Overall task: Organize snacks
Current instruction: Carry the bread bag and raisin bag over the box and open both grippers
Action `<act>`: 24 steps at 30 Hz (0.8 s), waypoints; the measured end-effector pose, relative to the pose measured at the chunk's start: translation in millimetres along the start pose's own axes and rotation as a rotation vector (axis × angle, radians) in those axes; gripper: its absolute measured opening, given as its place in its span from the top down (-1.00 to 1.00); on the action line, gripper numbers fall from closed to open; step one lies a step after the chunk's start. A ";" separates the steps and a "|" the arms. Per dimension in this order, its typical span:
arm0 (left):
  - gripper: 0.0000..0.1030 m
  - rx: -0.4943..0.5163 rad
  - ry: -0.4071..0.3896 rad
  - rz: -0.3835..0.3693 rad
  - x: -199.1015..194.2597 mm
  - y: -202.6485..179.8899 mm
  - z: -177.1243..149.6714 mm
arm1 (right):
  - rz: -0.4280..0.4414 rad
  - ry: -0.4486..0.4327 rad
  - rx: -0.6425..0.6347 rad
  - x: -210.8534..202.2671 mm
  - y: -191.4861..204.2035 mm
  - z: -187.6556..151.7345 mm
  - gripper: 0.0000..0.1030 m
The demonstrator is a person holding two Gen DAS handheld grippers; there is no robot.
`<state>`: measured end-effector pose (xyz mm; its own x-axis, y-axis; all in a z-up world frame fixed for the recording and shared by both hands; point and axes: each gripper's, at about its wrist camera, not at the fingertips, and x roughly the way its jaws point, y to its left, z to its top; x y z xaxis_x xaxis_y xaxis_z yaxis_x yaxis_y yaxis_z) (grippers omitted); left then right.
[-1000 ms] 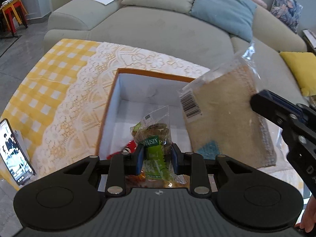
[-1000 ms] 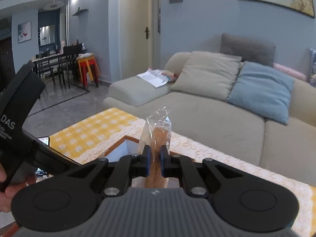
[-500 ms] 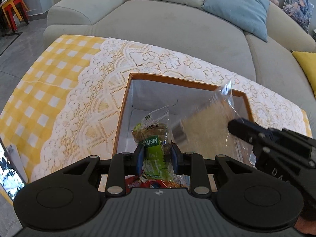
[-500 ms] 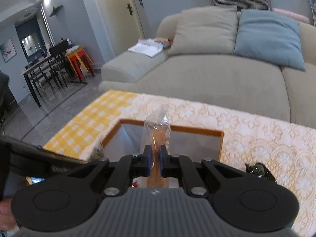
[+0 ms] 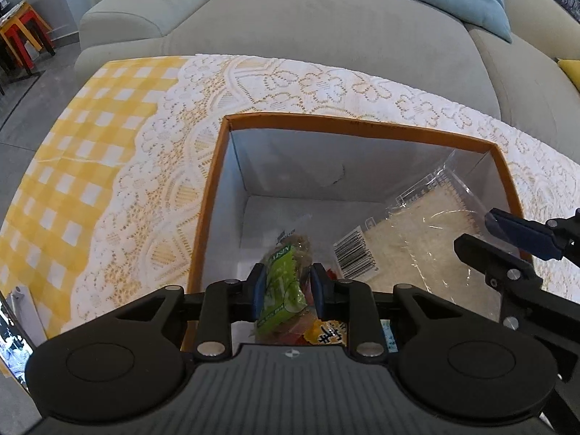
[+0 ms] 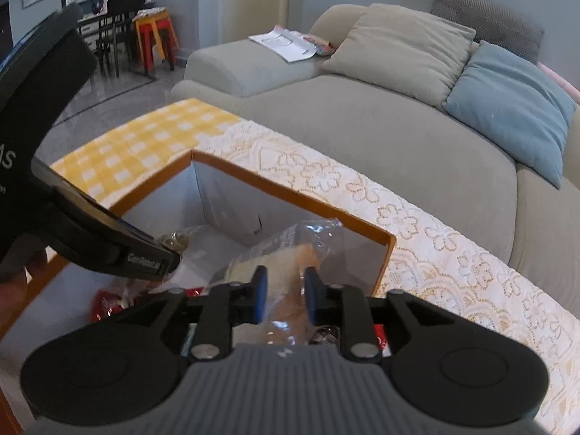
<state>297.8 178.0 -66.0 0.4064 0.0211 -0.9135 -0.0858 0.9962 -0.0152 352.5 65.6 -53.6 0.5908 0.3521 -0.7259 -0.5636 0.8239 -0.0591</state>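
**Ana:** Both grippers have dropped from above the orange-rimmed box (image 5: 359, 126) to its mouth; a second ago the right one carried the flat clear bag of beige wafer (image 5: 417, 243) high over the sofa (image 5: 326, 36), and now that bag lies inside.

**Ben:** Is the right gripper (image 6: 284, 291) clamped on it?

**Ana:** No. Its jaws are opening, and the blue pads stand on either side of the bag's near end without pressing it. The bag runs forward and away from those fingers, its long axis slanting up against the box's far right corner, barcode end lowest.

**Ben:** And the left gripper (image 5: 286, 290)?

**Ana:** It is pinching the green raisin packet (image 5: 281, 286) between its pads. The packet points ahead along the fingers and down, hanging just over the floor of the box, to the left of the wafer bag.

**Ben:** So what does the next move turn on?

**Ana:** I'd say the bare white floor straight ahead of and below the left fingers, between the box's left wall and the wafer bag. Other wrappers, red and yellow, lie close under both grippers. The left hand is the one over that gap; the right need only pull back clear of the plastic.
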 end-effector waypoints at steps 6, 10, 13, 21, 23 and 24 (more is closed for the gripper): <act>0.00 0.011 -0.025 -0.010 -12.4 -6.5 -2.1 | -0.008 -0.019 0.016 -15.7 -8.9 -0.8 0.48; -0.01 0.010 -0.056 -0.037 -28.2 -8.3 -8.2 | 0.029 -0.039 -0.008 -37.0 -9.7 -5.2 0.39; -0.01 0.011 -0.066 -0.029 -37.2 -11.8 -17.6 | 0.091 -0.026 -0.034 -49.3 -3.6 -14.3 0.39; 0.00 0.037 -0.049 0.030 -46.9 -18.2 -47.0 | 0.137 0.076 -0.194 -28.0 33.5 -34.4 0.60; 0.00 0.036 -0.033 0.027 -47.8 -16.0 -52.3 | 0.140 0.103 -0.198 -18.0 39.3 -35.4 0.60; 0.00 0.035 -0.030 0.026 -48.7 -15.2 -54.1 | 0.146 0.117 -0.196 -13.5 41.6 -36.6 0.60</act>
<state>230.1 157.3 -43.3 0.4313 0.0487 -0.9009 -0.0648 0.9976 0.0229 299.9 78.9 -71.3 0.4309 0.3980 -0.8099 -0.7458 0.6624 -0.0712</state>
